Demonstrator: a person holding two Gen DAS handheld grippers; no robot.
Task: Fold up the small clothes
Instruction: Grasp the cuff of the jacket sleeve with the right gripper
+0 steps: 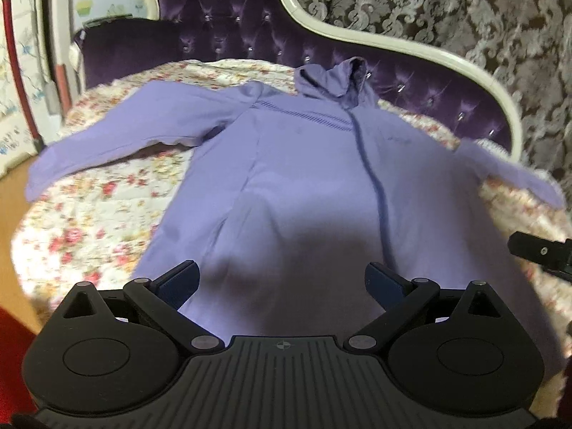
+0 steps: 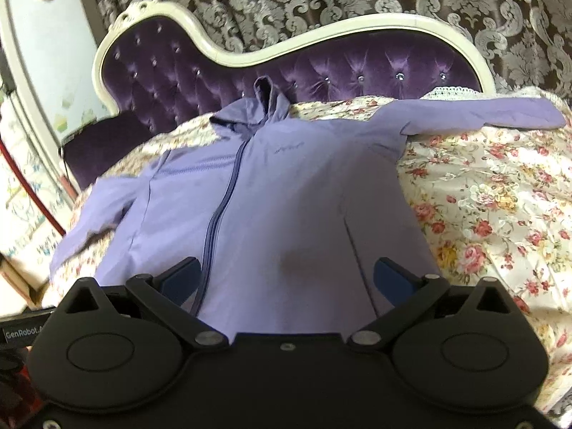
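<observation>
Floral bedspread (image 2: 500, 196) carries our purple hoodie (image 1: 293, 186), laid flat, zipper up, hood toward twelve o'clock against the headboard (image 2: 357, 68), sleeves at nine and three. Our left tongs (image 1: 282, 280) and right tongs (image 2: 286, 277) gape apart above its hem.

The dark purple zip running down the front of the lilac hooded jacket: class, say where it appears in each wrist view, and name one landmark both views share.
Left wrist view: the dark purple zip runs right of centre, from the hood down toward the right finger.
Right wrist view: the zip runs left of centre, ending by the left finger.
Shared landmark: the purple tufted headboard behind the hood.
</observation>
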